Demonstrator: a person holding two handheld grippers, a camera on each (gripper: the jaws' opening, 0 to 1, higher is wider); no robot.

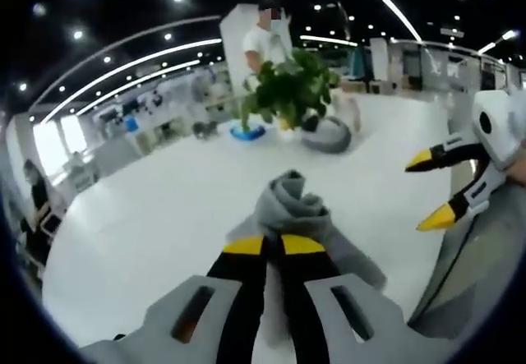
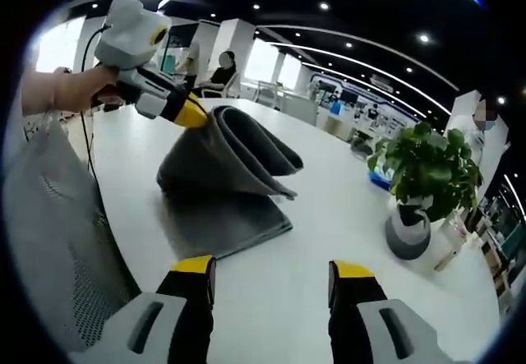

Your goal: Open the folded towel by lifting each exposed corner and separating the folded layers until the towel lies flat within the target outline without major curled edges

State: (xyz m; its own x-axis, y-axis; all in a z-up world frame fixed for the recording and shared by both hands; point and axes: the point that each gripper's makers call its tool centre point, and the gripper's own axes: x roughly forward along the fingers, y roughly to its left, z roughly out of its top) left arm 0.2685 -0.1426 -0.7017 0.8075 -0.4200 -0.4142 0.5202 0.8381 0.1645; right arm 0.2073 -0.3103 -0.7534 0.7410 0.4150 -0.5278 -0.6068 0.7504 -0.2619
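The towel (image 2: 226, 167) is soft grey matt cloth. Beneath it, the table (image 2: 329, 216) looks smooth, white and faintly glossy. Beside the table, a chair back (image 2: 57, 232) is grey woven mesh.

Left gripper (image 1: 274, 245): jaws closed together, pinching towel (image 1: 289, 204), raised off table. Person's hand (image 2: 70, 90) grips its handle, forearm bare. Right gripper (image 2: 272, 271): jaws spread wide, nothing between tips, held apart from left one.
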